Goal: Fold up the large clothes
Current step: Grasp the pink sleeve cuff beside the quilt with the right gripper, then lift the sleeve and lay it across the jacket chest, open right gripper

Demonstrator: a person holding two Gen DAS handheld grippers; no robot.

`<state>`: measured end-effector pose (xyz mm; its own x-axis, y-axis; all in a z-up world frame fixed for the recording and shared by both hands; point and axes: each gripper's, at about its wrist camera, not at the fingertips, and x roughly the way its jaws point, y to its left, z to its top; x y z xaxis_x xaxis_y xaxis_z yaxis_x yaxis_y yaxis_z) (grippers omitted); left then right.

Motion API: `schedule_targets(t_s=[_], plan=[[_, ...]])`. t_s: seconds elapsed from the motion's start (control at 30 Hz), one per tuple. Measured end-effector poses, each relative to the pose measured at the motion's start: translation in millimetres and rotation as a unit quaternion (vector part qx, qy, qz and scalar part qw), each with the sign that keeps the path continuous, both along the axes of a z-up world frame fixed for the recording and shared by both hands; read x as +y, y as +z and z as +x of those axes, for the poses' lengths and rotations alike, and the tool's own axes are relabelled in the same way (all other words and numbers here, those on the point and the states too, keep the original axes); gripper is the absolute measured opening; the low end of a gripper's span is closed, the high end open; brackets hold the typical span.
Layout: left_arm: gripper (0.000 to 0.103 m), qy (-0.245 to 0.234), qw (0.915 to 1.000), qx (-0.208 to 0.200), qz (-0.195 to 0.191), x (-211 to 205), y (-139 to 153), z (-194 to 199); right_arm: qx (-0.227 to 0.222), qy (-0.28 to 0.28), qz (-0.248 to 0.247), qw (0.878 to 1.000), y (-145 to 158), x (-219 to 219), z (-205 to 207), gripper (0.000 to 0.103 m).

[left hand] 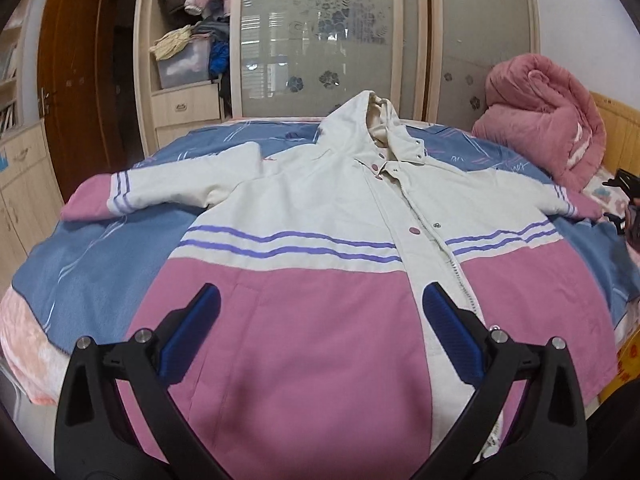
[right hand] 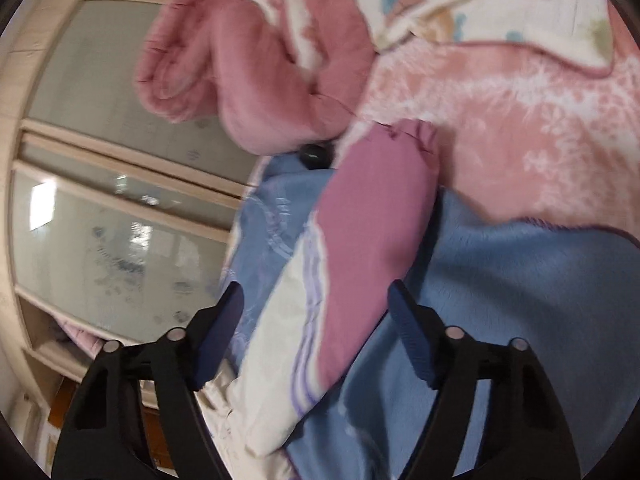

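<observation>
A hooded jacket, cream on top with purple stripes and pink below, lies spread face up on the blue blanket of a bed, both sleeves out to the sides. My left gripper hovers open over the pink lower front, beside the zipper placket, with nothing between its pads. In the tilted, blurred right wrist view, the jacket's right sleeve with its pink cuff runs between the fingers of my right gripper. Its jaws stand apart, and a gap shows beside the left pad.
A rolled pink quilt sits at the bed's far right, near the sleeve cuff. Behind the bed stands a wardrobe with frosted sliding doors and open shelves of clothes. A small dark object lies beside the cuff.
</observation>
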<state>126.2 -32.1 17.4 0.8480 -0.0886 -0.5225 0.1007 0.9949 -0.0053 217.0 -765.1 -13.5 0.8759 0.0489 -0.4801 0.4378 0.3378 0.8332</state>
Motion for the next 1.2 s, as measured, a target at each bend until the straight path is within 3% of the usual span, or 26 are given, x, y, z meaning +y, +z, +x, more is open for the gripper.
schedule_targets(t_s=[0.1,0.17,0.3,0.33,0.4,0.47,0.53,0.7,0.83,1.03,1.13,1.2], plan=[[0.101,-0.005,1.0000,0.007,-0.003,-4,-4,9,0.073,-0.015,-0.003,0.997,-13,-8,14,0.065],[0.101,-0.008,0.9998,0.014,-0.008,-7,-6,15,0.097,-0.038,0.013,0.995,-23,-14,14,0.063],[0.101,-0.011,0.9998,0.015,-0.007,-12,-7,26,0.082,-0.045,0.000,0.996,-28,-22,22,0.062],[0.101,-0.012,0.9998,0.015,-0.005,-14,-8,27,0.079,-0.047,-0.002,0.996,-29,-25,24,0.057],[0.101,-0.014,0.9998,0.017,-0.003,-17,-11,30,0.079,-0.054,-0.009,0.995,-29,-28,29,0.045],[0.101,-0.016,0.9997,0.020,-0.002,-18,-12,32,0.078,-0.057,-0.022,0.995,-27,-28,31,0.020],[0.101,-0.017,0.9997,0.019,0.001,-20,-12,31,0.077,-0.056,-0.049,0.994,-21,-26,35,0.011],[0.101,-0.016,0.9998,0.014,-0.002,-15,-9,28,0.049,-0.059,-0.111,0.991,11,-14,36,0.008],[0.101,-0.013,0.9999,0.008,-0.005,-10,-5,23,0.035,-0.045,-0.172,0.983,53,9,38,0.007],[0.101,-0.010,0.9998,-0.007,-0.013,0,4,14,-0.006,0.007,-0.328,0.944,141,95,47,0.007],[0.101,-0.007,0.9997,-0.008,-0.021,6,7,11,-0.024,0.057,-0.408,0.911,171,159,58,0.007],[0.101,-0.007,0.9996,-0.010,-0.027,9,10,9,-0.040,0.104,-0.461,0.881,184,215,63,0.007]])
